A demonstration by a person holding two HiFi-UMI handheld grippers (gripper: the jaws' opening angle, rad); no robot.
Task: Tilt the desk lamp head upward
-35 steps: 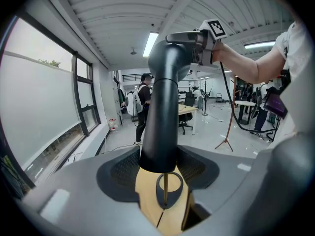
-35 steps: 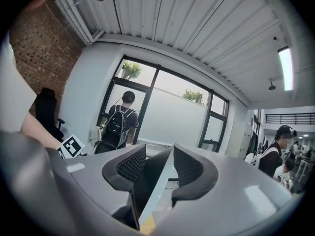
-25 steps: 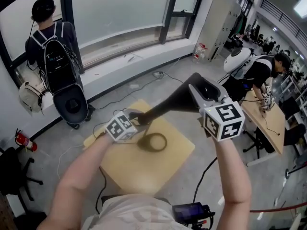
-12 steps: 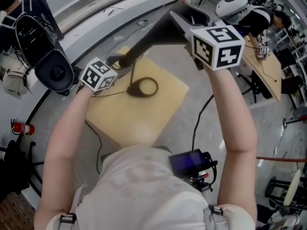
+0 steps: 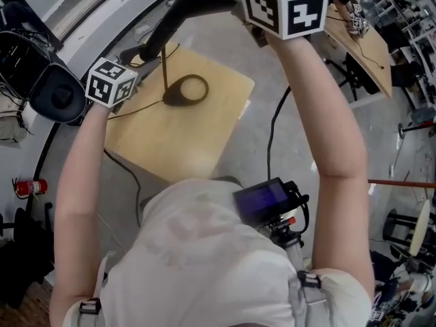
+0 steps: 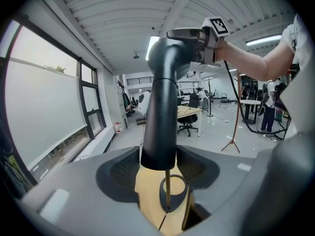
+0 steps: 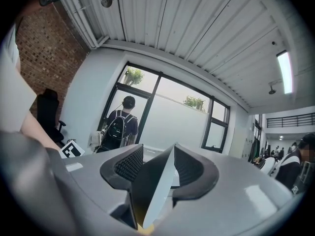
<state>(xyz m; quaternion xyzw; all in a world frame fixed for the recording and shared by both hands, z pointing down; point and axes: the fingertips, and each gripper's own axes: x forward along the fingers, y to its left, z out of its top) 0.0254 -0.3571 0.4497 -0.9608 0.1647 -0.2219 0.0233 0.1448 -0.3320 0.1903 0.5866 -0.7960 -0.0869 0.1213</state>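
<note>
Now that your right tongs (image 7: 157, 163) have just been easing apart, the lamp head (image 7: 151, 191) sits loosely between their jaws, with its thin edge in the gap and both ribbed pads showing bare beside it. Your left tongs (image 6: 158, 163), at ten o'clock in the head view, are closed on the thick black lamp arm (image 6: 160, 112) just above the thin stem (image 5: 164, 70), steadying it. Compared with a second ago, the head view has swung downward. The lamp head now shows at twelve o'clock, high over the ring base (image 5: 185, 90) on the wooden table (image 5: 170, 142). Seen from your left tongs, it juts out about level toward one o'clock. I judge the tilt all but made and the release begun, so watch that the joint holds.
</note>
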